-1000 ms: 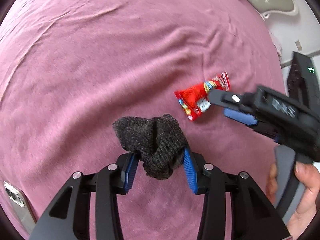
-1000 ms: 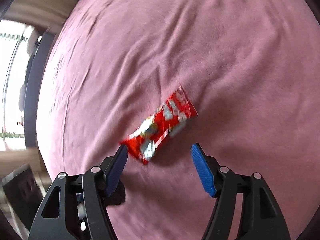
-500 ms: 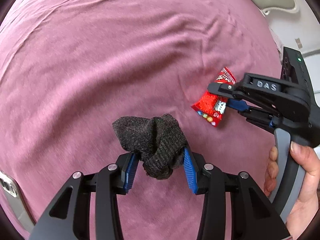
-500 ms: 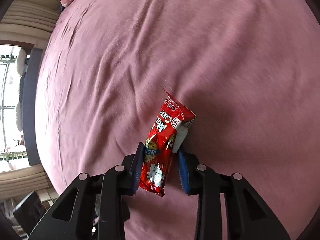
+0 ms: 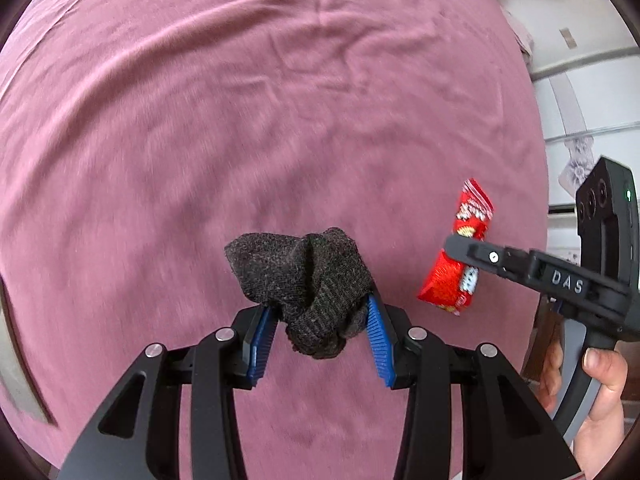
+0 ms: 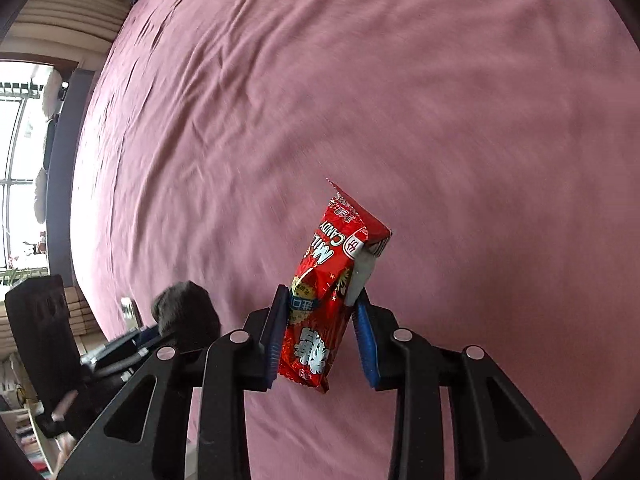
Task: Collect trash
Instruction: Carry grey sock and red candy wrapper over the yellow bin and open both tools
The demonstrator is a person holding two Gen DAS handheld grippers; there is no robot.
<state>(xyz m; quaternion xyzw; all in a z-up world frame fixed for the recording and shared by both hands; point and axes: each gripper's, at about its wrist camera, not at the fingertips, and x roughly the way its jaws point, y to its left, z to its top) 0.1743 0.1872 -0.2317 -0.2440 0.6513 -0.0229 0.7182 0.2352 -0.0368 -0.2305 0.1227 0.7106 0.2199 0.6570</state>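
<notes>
A crumpled dark grey sock (image 5: 304, 280) is pinched between the blue pads of my left gripper (image 5: 320, 320), lifted above the pink bedspread (image 5: 240, 100). My right gripper (image 6: 320, 312) is shut on a red candy wrapper (image 6: 328, 280), which sticks up from between its pads, clear of the bed. In the left wrist view the right gripper (image 5: 460, 256) shows at the right edge with the wrapper (image 5: 456, 256), held by a hand (image 5: 600, 384). The right wrist view shows the sock (image 6: 184, 312) at lower left.
The pink bedspread (image 6: 360, 100) fills both views. Its right edge meets a white wall and floor (image 5: 580, 100). A window (image 6: 20, 160) and a dark chair (image 6: 40, 340) lie left of the bed. A phone-like object (image 6: 129, 310) lies near the bed's left edge.
The right gripper closed on the red candy wrapper and lifted it off the bedspread. Both grippers have moved across the bed toward its edge; the left one still holds the sock.
</notes>
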